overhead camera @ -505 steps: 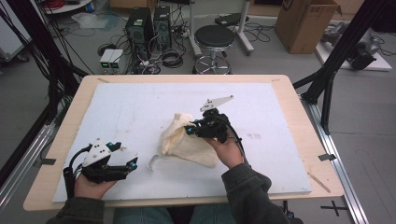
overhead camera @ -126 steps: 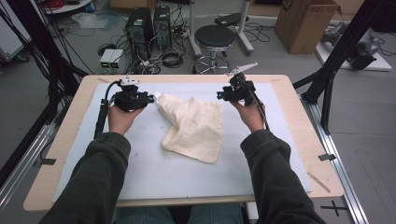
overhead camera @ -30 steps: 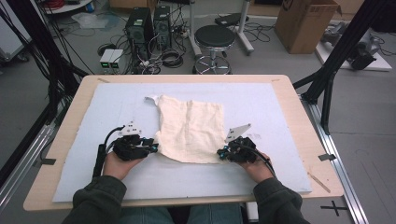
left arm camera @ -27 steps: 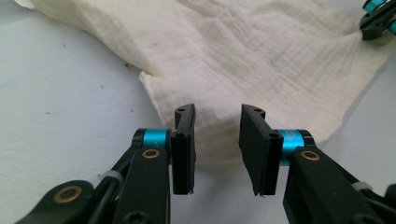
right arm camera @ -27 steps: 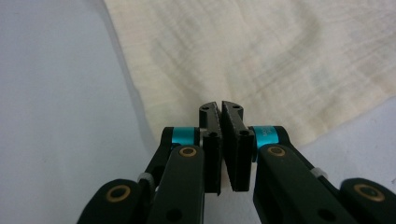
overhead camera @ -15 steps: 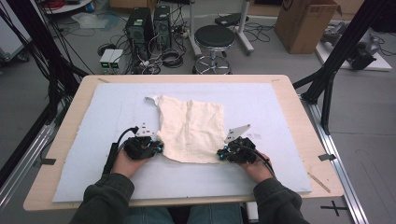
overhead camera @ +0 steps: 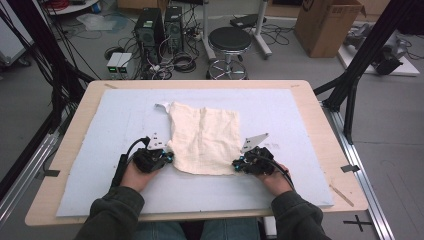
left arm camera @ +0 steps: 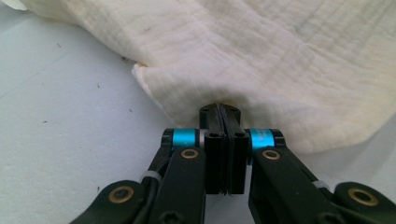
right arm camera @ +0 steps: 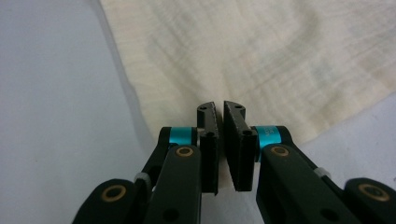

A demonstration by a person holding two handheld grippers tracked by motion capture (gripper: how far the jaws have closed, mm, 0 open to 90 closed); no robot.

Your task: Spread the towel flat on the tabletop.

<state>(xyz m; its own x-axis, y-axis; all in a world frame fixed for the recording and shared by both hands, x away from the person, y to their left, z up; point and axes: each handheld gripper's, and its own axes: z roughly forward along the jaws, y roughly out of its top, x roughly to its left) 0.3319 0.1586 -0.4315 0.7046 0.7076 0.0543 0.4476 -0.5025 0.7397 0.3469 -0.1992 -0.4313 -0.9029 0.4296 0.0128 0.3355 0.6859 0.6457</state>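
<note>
Pale blue mat [overhead camera: 100, 185] lies bare around my cream cloth [overhead camera: 205, 137]. Left gripper [left arm camera: 219, 109] has just closed, pinching the cloth's near edge. Right gripper [right arm camera: 218, 112] clamps that edge too.

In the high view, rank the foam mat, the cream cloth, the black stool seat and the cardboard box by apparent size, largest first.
1. Foam mat.
2. Cream cloth.
3. Cardboard box, though the frame cuts it off and it stands farther away.
4. Black stool seat, also farther away.
</note>
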